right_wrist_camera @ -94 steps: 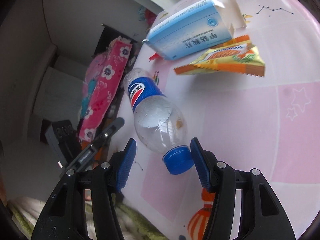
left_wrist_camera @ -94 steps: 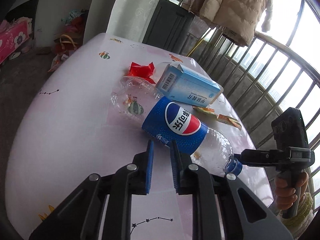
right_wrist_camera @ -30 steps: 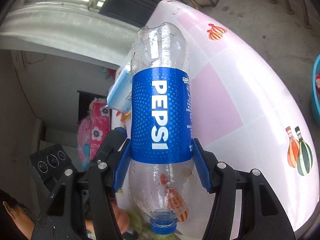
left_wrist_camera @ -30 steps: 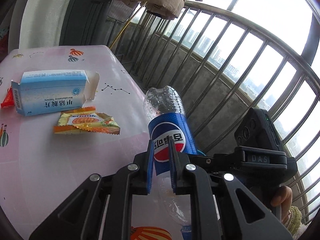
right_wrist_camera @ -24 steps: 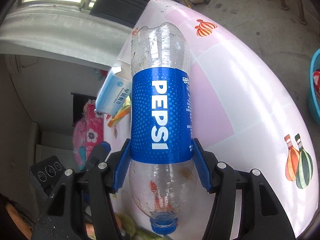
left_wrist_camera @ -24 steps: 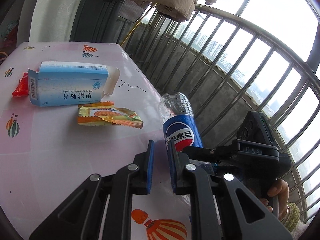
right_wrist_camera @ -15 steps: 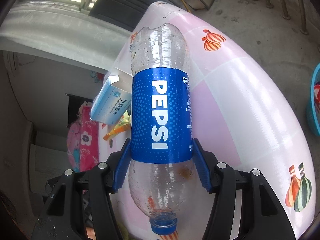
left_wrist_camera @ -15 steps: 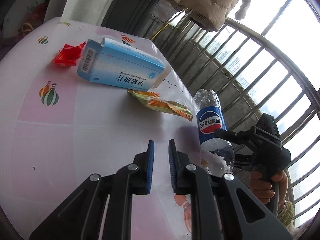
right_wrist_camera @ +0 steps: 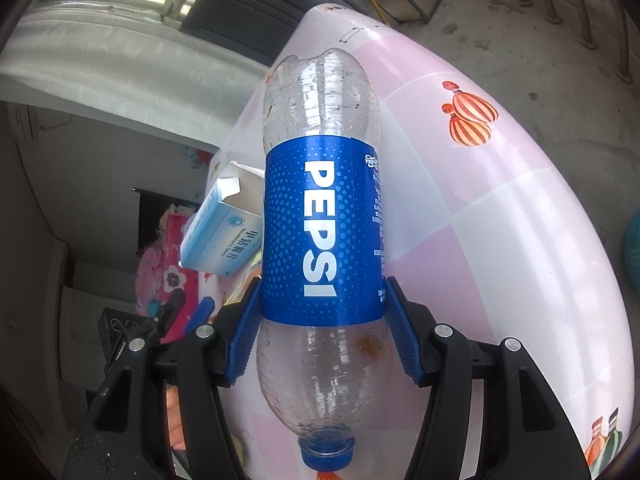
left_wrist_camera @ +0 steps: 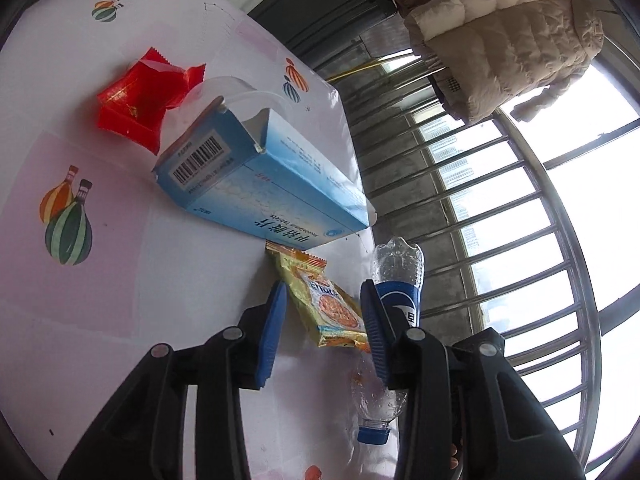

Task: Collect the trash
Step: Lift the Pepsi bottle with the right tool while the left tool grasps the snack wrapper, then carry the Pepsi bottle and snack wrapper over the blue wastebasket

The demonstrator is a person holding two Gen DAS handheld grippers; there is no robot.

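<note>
My right gripper (right_wrist_camera: 324, 308) is shut on an empty Pepsi bottle (right_wrist_camera: 320, 224), pads on the blue label, cap toward the camera. The same bottle (left_wrist_camera: 396, 280) shows in the left wrist view, held off the table's right edge. My left gripper (left_wrist_camera: 322, 312) hovers over the table with its jaws opening. A yellow snack wrapper (left_wrist_camera: 320, 300) lies between and beyond its pads, not pressed. Farther off lie a blue medicine box (left_wrist_camera: 264, 184) and a red wrapper (left_wrist_camera: 140, 96). The box (right_wrist_camera: 224, 240) also shows behind the bottle.
The pink-and-white patterned table (left_wrist_camera: 100, 260) ends at a curved edge (right_wrist_camera: 560, 208) on the right. A metal balcony railing (left_wrist_camera: 520, 240) runs past it, with a beige padded coat (left_wrist_camera: 508, 36) hanging above. A person's hand (right_wrist_camera: 176, 416) holds the left gripper's handle.
My left gripper rolled and moved across the table toward the yellow wrapper, and its jaws went from nearly shut to parted. The right gripper kept hold of the bottle with little movement.
</note>
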